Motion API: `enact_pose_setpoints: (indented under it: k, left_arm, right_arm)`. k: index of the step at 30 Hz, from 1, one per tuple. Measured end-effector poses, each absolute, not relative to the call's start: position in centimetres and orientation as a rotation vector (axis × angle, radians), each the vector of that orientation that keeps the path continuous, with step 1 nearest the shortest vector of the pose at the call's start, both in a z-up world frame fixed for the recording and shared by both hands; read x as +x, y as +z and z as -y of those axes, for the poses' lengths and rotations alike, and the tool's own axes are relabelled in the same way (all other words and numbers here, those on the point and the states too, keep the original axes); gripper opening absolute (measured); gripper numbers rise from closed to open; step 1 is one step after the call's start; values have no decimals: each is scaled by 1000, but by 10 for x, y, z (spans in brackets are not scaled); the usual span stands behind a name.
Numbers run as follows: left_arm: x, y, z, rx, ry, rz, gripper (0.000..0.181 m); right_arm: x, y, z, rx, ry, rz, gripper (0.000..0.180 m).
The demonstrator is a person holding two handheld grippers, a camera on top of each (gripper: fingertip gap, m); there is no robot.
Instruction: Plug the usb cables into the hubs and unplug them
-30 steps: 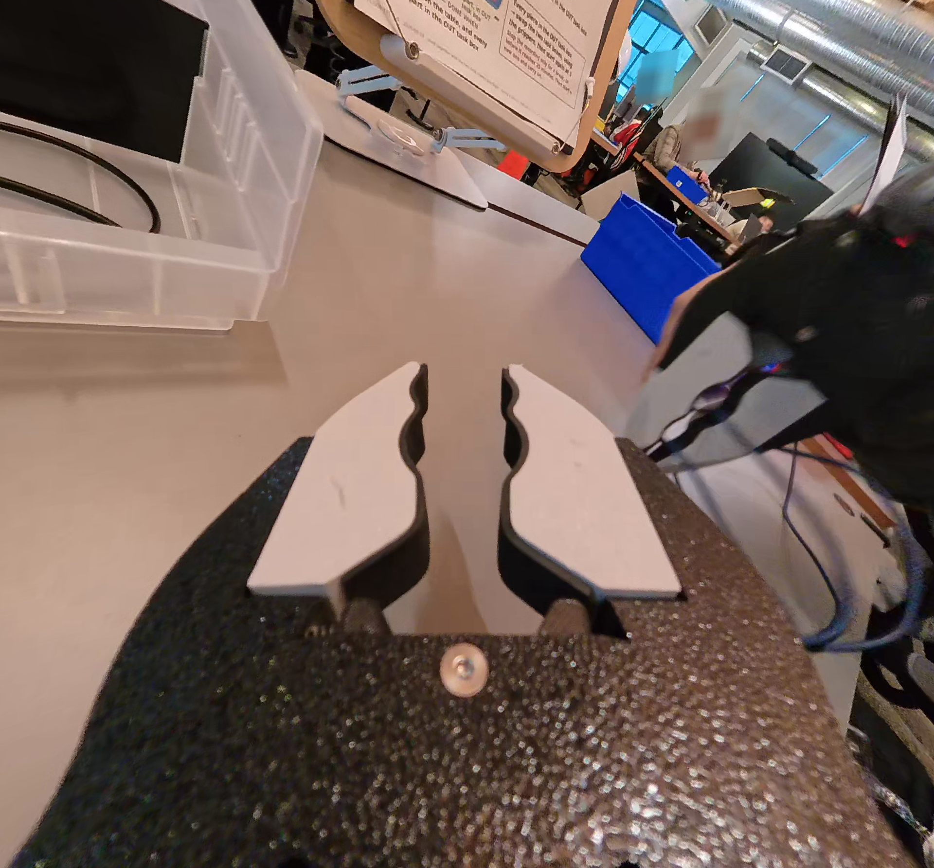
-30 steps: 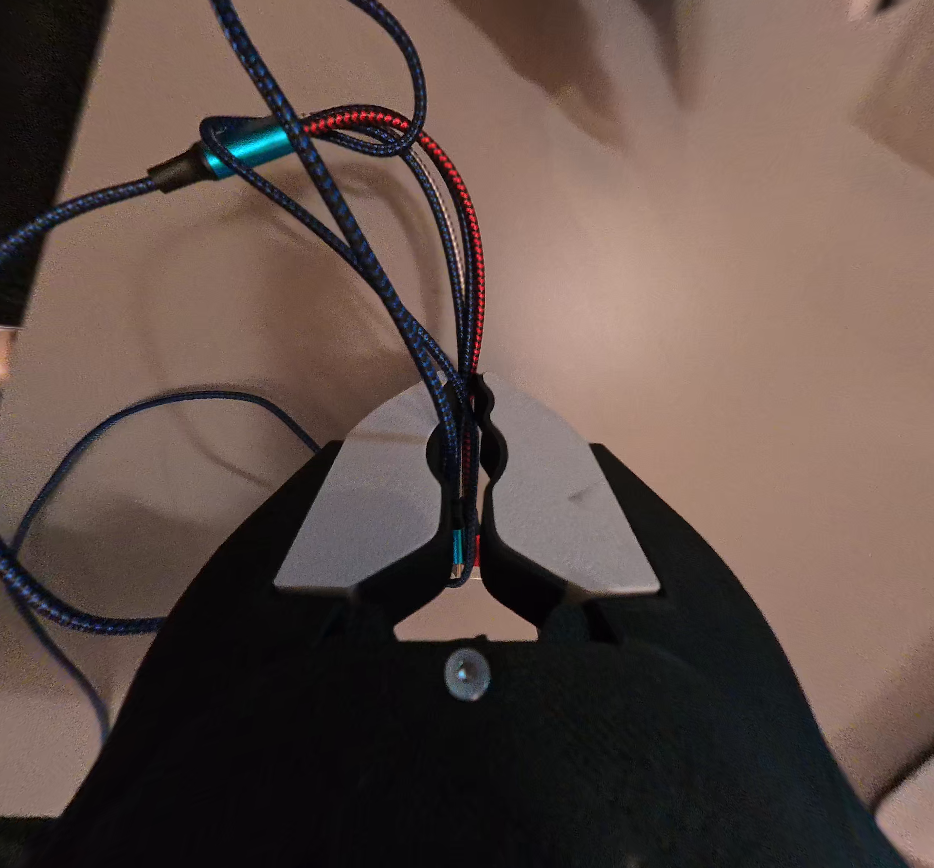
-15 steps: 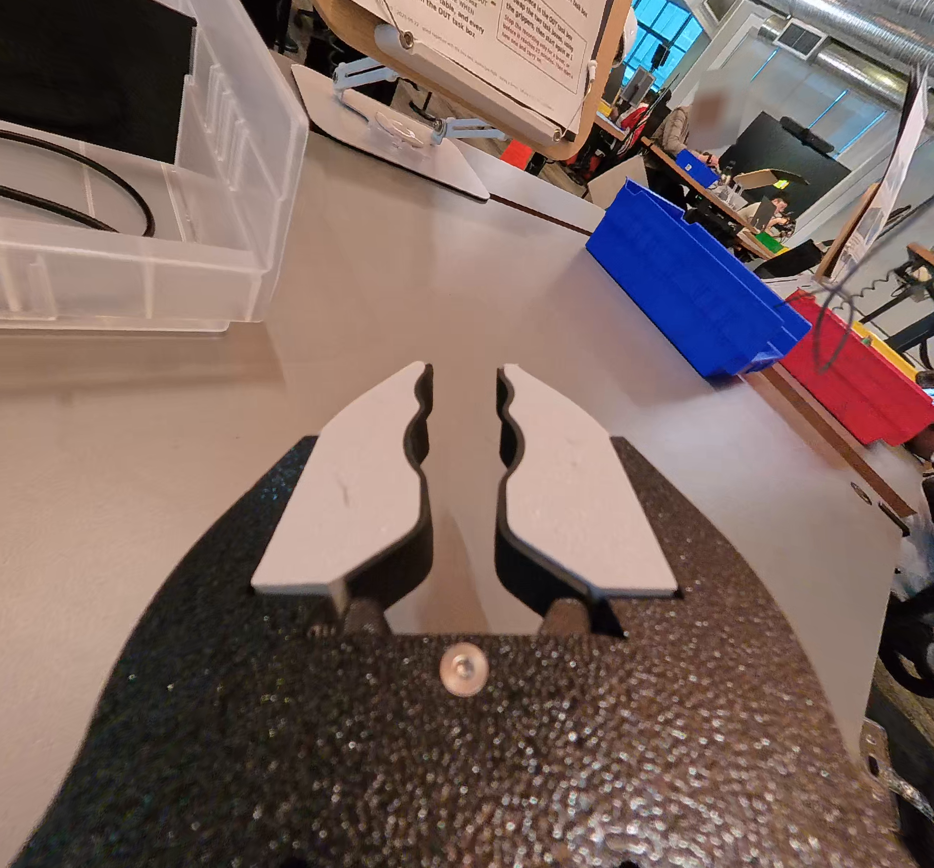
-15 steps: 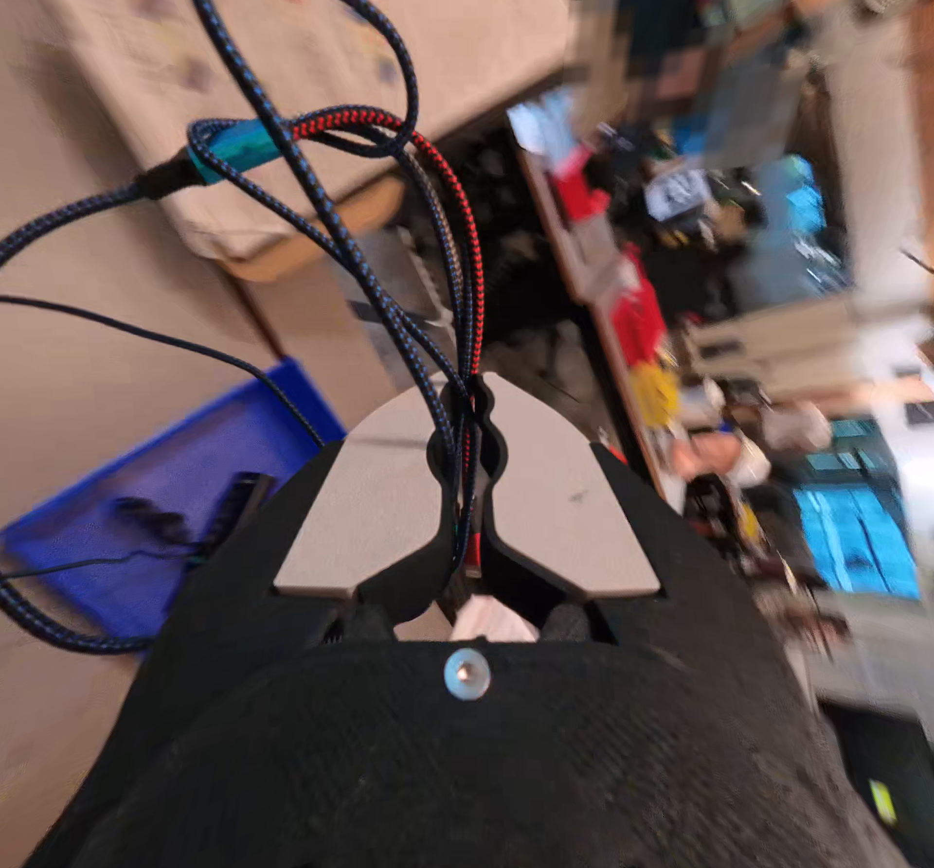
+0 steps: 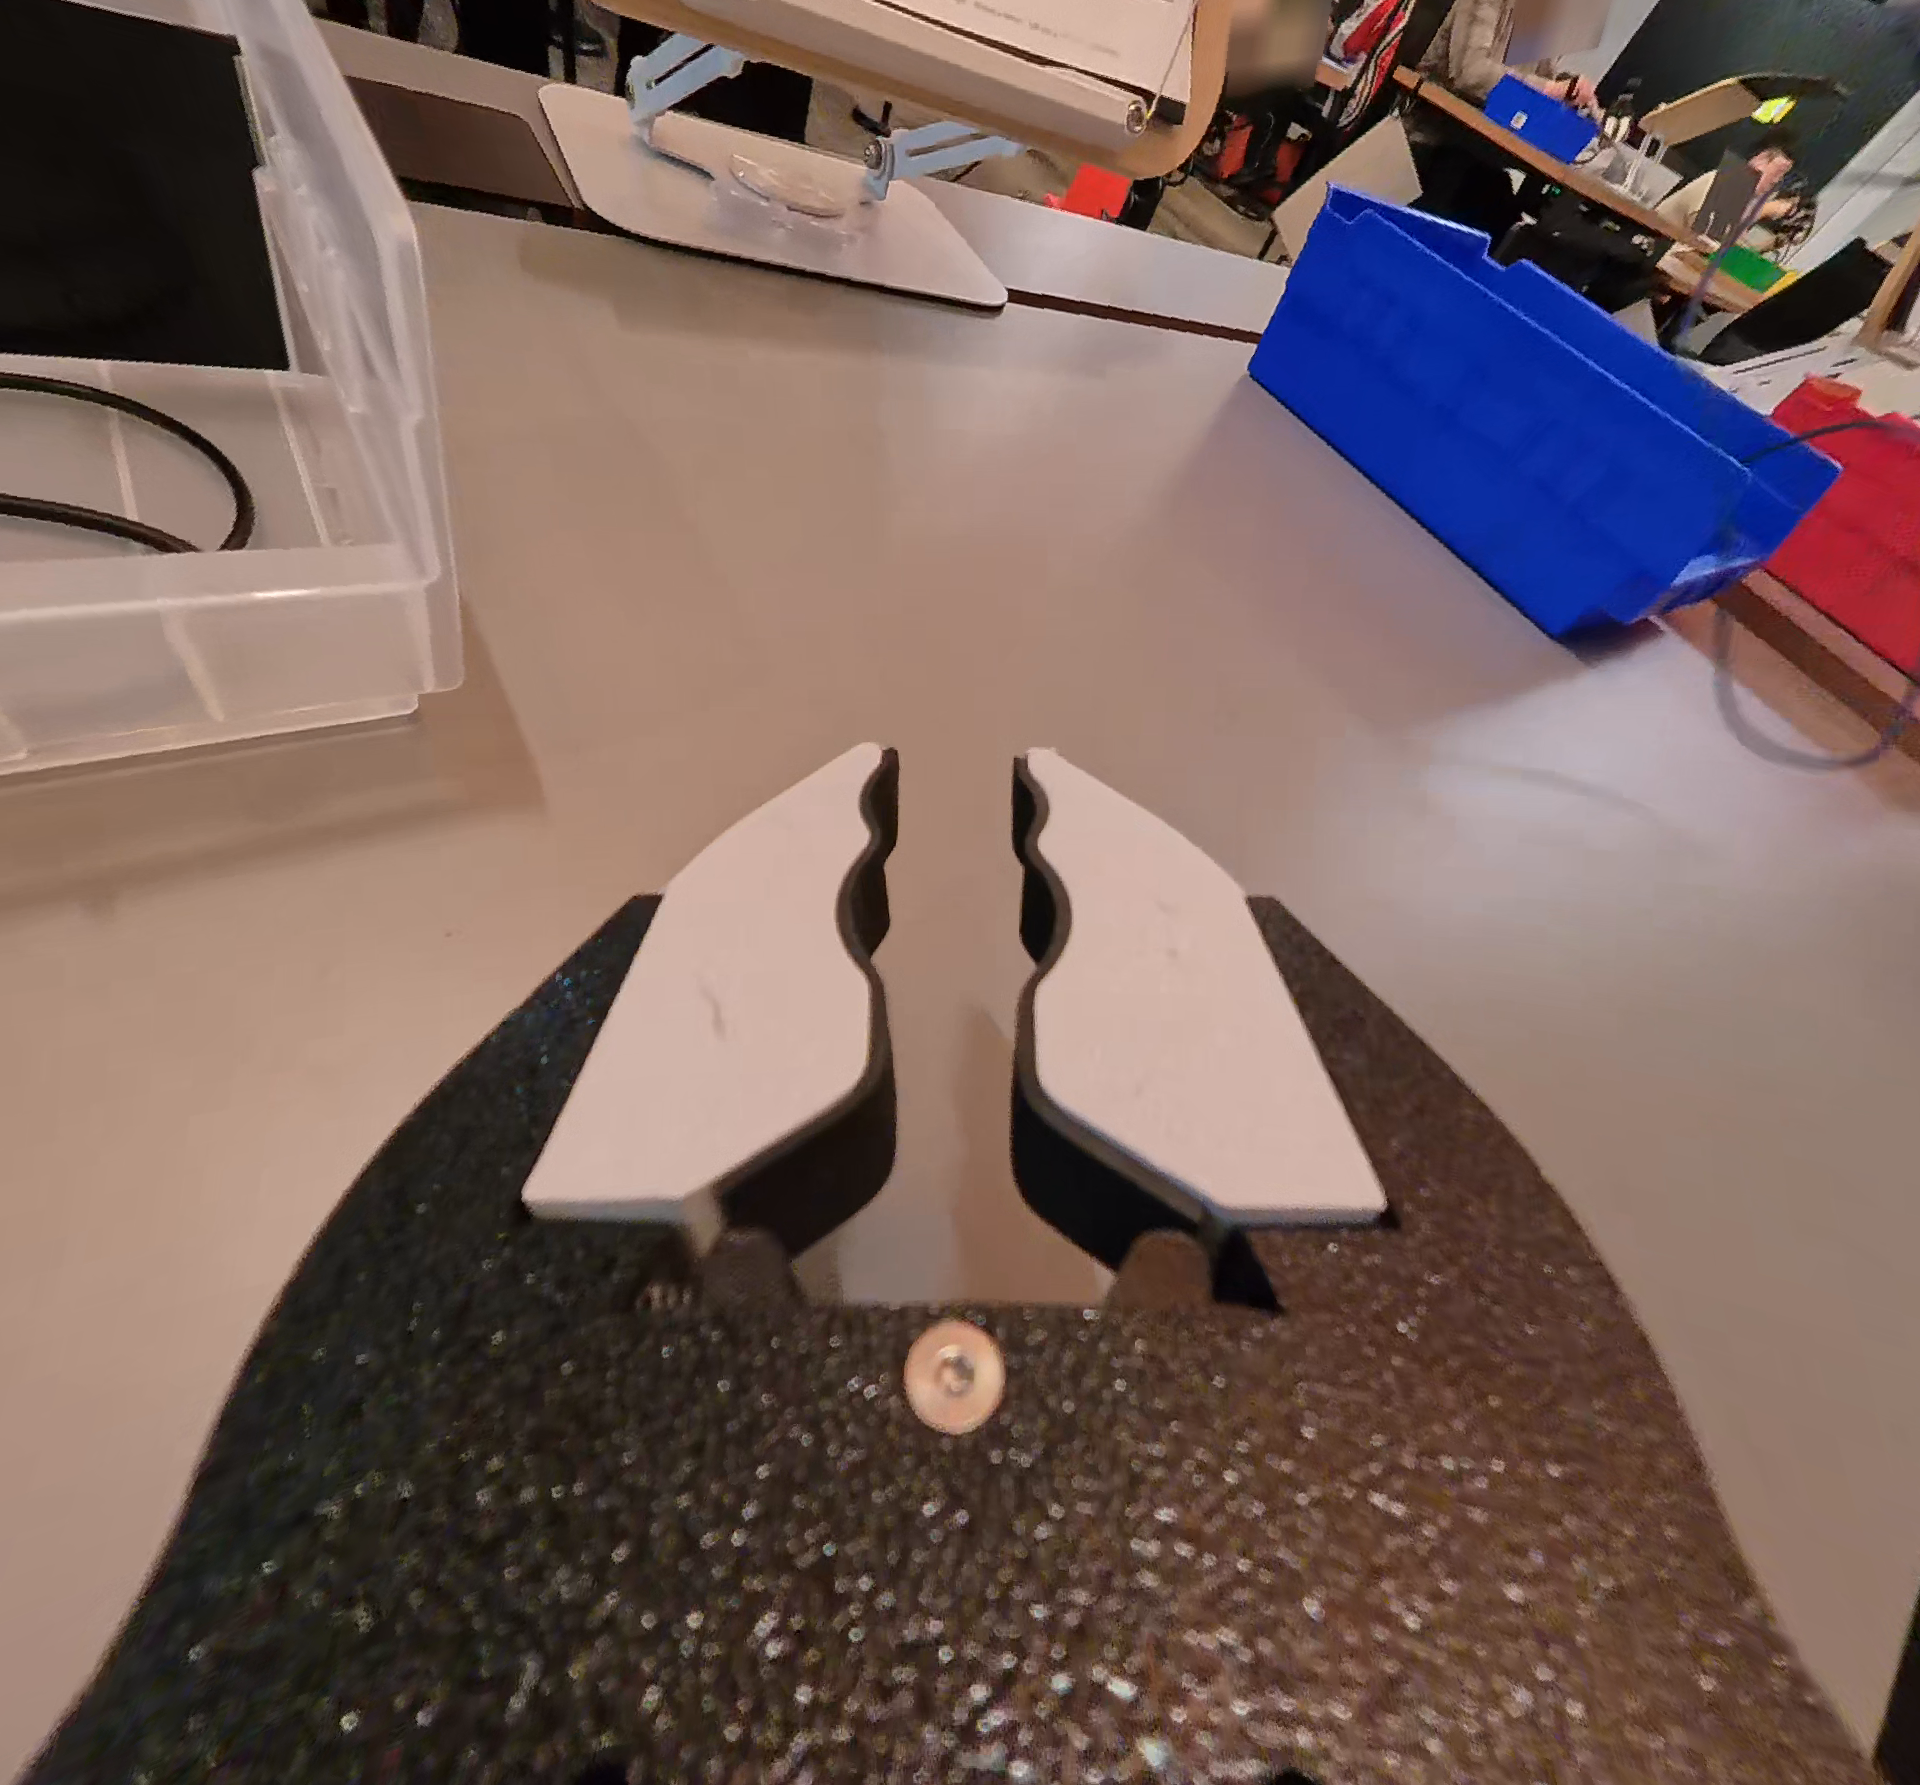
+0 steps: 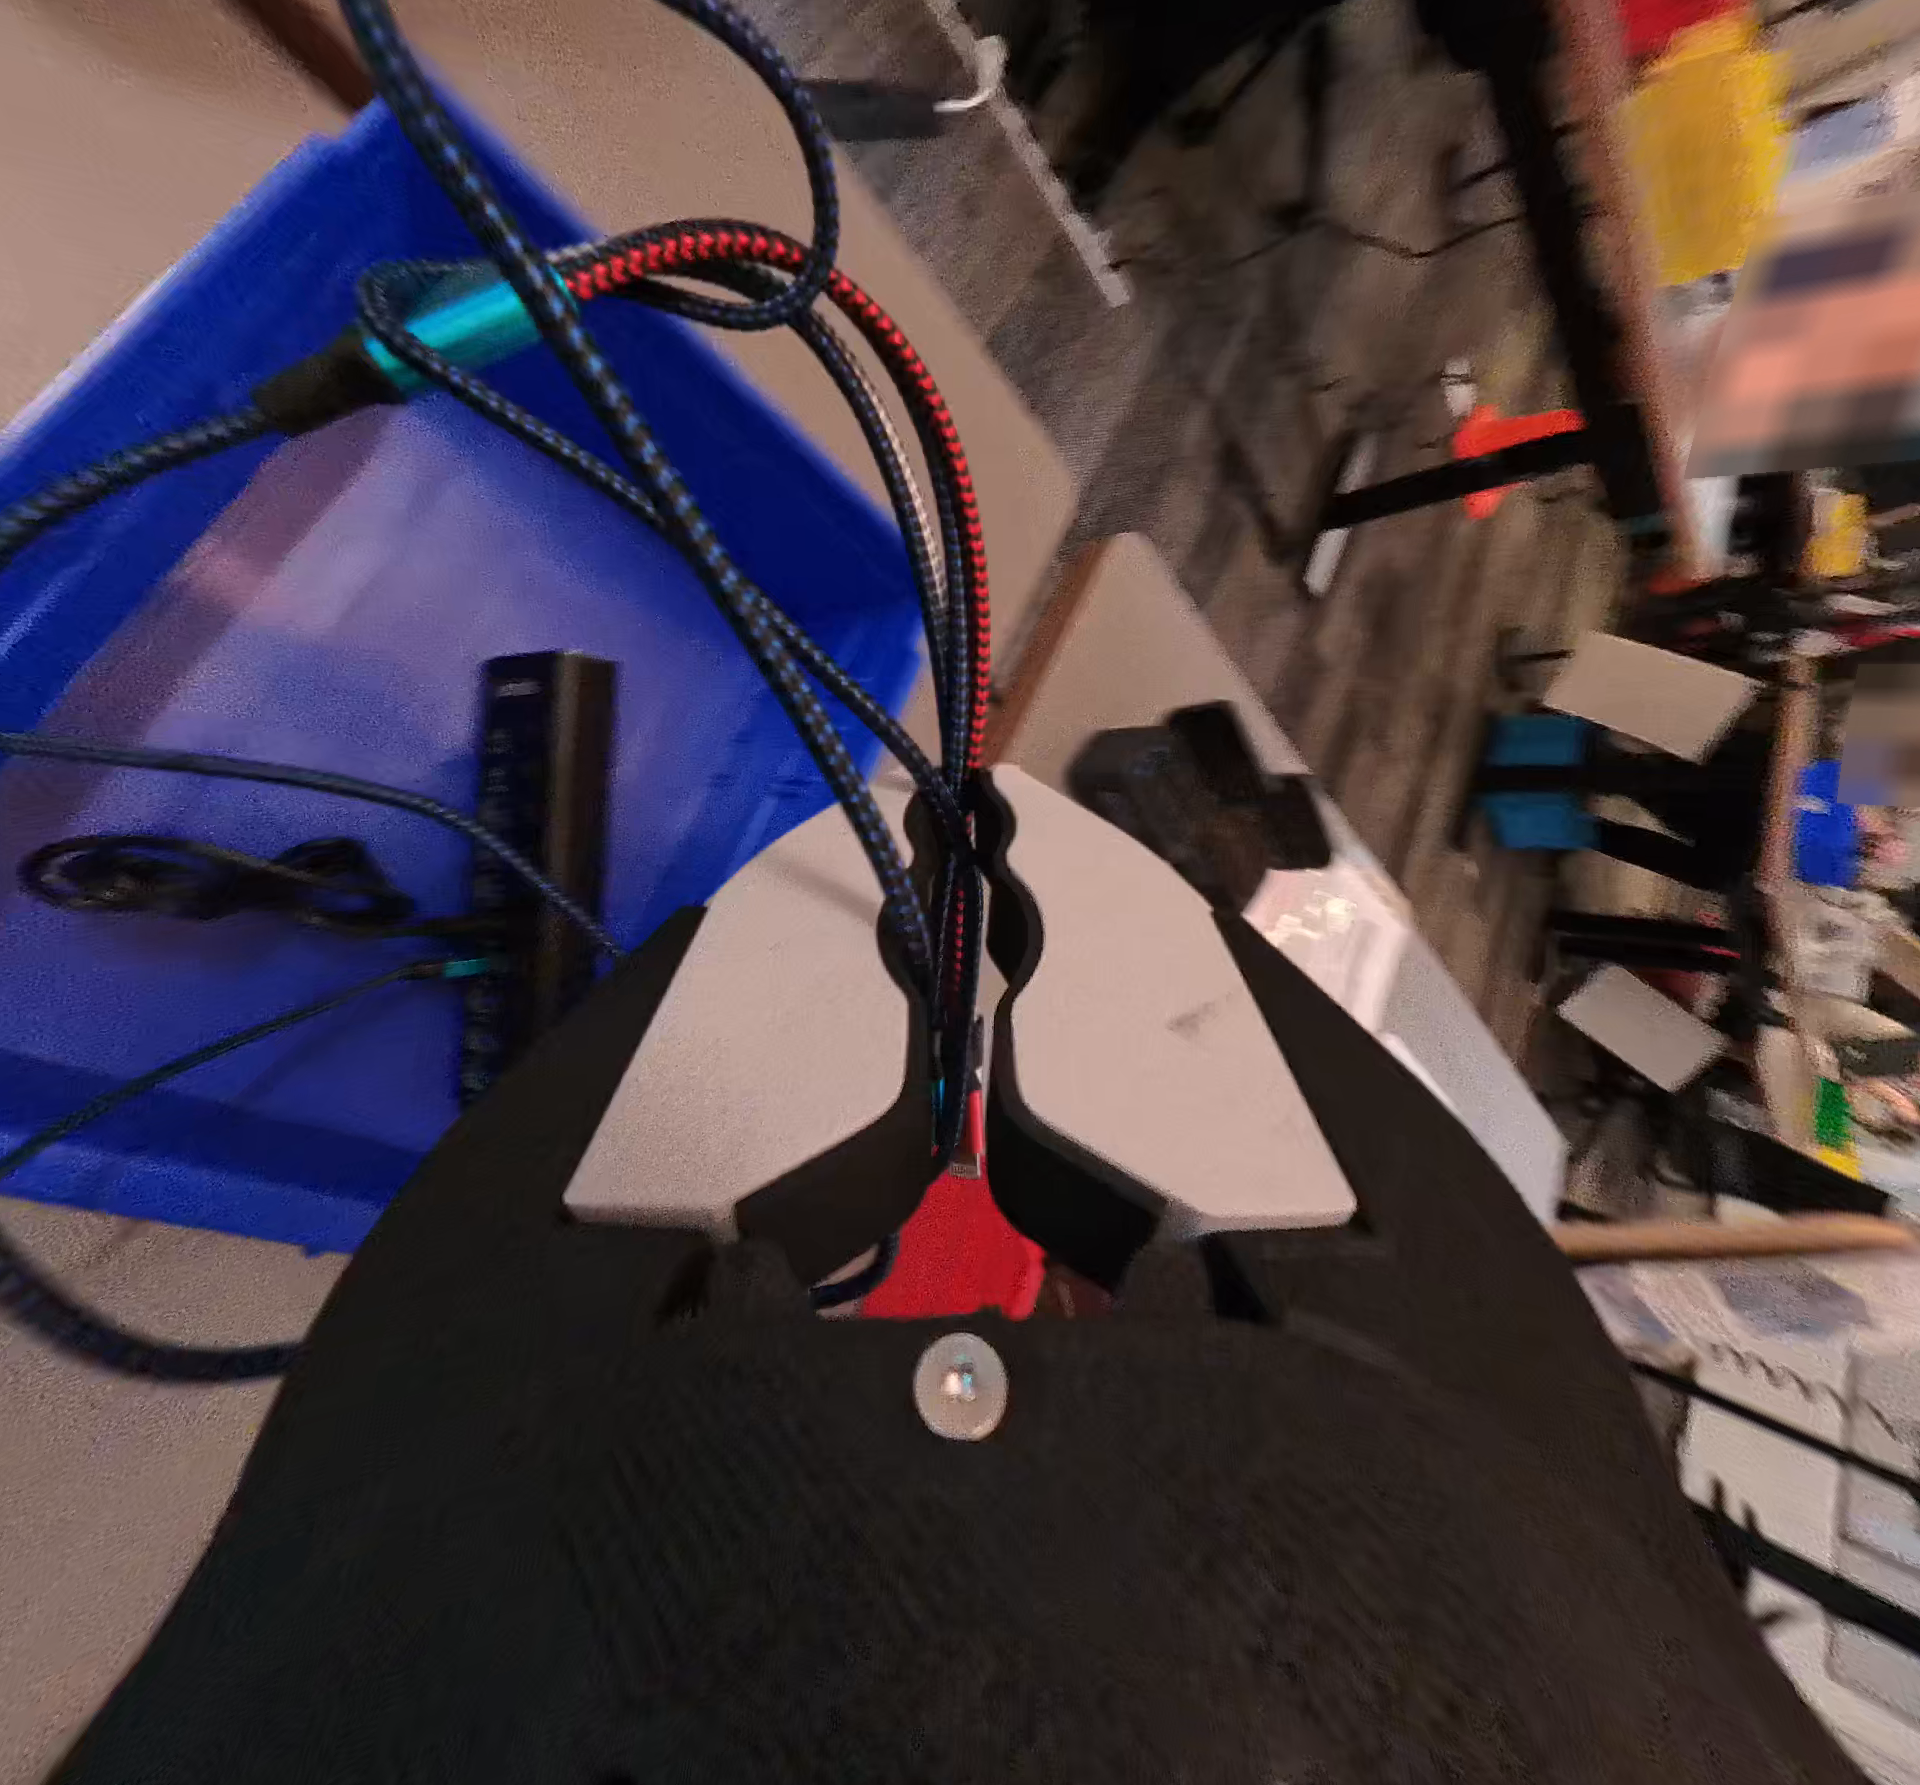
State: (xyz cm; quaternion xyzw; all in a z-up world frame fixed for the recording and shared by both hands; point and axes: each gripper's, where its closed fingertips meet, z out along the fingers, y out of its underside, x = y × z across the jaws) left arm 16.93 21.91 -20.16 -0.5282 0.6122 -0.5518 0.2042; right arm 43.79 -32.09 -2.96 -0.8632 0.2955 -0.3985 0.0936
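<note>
My right gripper (image 6: pixel 971 785) is shut on a bundle of braided USB cables (image 6: pixel 748 592), dark blue and red, with a teal connector sleeve (image 6: pixel 468 327) looping above the fingers. It holds them in the air above a blue bin (image 6: pixel 312 509). Inside that bin lies a black USB hub (image 6: pixel 540 800) with thin dark cables plugged in and a coiled black cable (image 6: pixel 197 878). My left gripper (image 5: pixel 954 764) is open and empty, low over the beige table (image 5: pixel 831 509). The blue bin also shows in the left wrist view (image 5: pixel 1527 426), far right.
A clear plastic box (image 5: pixel 260 385) with a black cable stands at the left. A wooden board with a paper sheet on a white stand (image 5: pixel 779 177) is at the back. A red bin (image 5: pixel 1860 509) sits beyond the blue one. A thin cable (image 5: pixel 1808 748) hangs at the table's right edge. My hands' fingertips stand some 65 centimetres from each other. From my right tips it is roughly 20 centimetres to the black USB hub (image 6: pixel 540 800); from my left, 55 centimetres.
My right gripper has swung with the cable bundle from over the table to above the blue bin. The left gripper stays open, its view tilted slightly; the right gripper has left its view.
</note>
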Motion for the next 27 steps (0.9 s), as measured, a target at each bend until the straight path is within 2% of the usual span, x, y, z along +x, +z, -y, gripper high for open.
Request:
enact_pose_setpoints:
  k: [3, 9, 10, 11, 13, 17, 20, 22, 24, 27]
  left_arm:
    - [169, -202, -219, -1469, -1531, -1711, 19]
    - [170, -203, -219, -1484, -1533, -1716, 18]
    - [170, -204, -219, -1485, -1533, -1718, 17]
    - [170, -204, -219, -1486, -1535, -1719, 17]
    - [170, -203, -219, -1490, -1543, -1715, 17]
    - [170, -203, -221, -1511, -1580, -1699, 16]
    - [170, -201, -222, -1518, -1599, -1685, 15]
    - [170, -202, -222, -1519, -1600, -1692, 15]
    - [170, -203, -220, -1517, -1594, -1703, 16]
    - [170, -204, -218, -1508, -1582, -1724, 16]
  right_arm:
    - [440, -85, 309, -2618, -1015, -912, 6]
    - [462, -129, 288, -2526, -940, -1055, 6]
    - [459, -143, 278, -2525, -812, -1055, 11]
    - [451, -158, 268, -2535, -654, -1065, 28]
    - [448, -170, 279, -2613, -652, -1131, 54]
    - [422, -150, 270, -2646, -613, -1067, 73]
    - [362, -115, 219, -2538, -603, -812, 86]
    - [305, -98, 169, -2440, -620, -426, 77]
    - [250, -105, 141, -2454, -692, 14, 71]
    - [217, -138, 133, -2639, -822, 306, 74]
